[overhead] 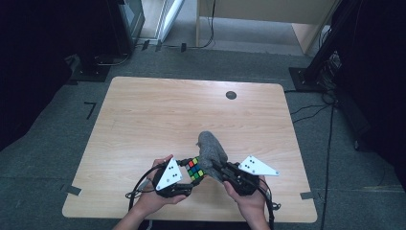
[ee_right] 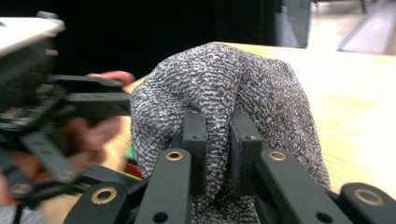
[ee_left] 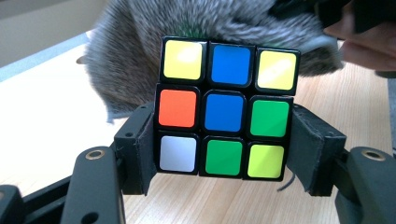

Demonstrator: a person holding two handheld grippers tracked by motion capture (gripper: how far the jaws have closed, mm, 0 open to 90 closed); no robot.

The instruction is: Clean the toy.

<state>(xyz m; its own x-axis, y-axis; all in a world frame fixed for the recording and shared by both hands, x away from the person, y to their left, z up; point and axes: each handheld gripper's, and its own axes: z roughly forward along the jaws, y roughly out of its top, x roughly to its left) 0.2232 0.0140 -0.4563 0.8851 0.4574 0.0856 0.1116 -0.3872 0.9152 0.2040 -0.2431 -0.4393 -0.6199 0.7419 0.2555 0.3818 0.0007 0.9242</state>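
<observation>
Low over the table's near edge, left gripper (ee_left: 224, 186) jaws clamping puzzle cube (ee_left: 227, 108), right gripper (ee_right: 217, 154) jaws pinching grey cloth (ee_right: 224, 79)

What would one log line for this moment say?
left gripper: shut on cube | right gripper: shut on grey cloth | cloth against cube | over table

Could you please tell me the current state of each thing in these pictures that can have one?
puzzle cube: scrambled, clamped between the jaws of the left gripper.
grey cloth: bunched, pinched by the right gripper, touching the cube.
left gripper: shut on cube.
right gripper: shut on cloth.
</observation>
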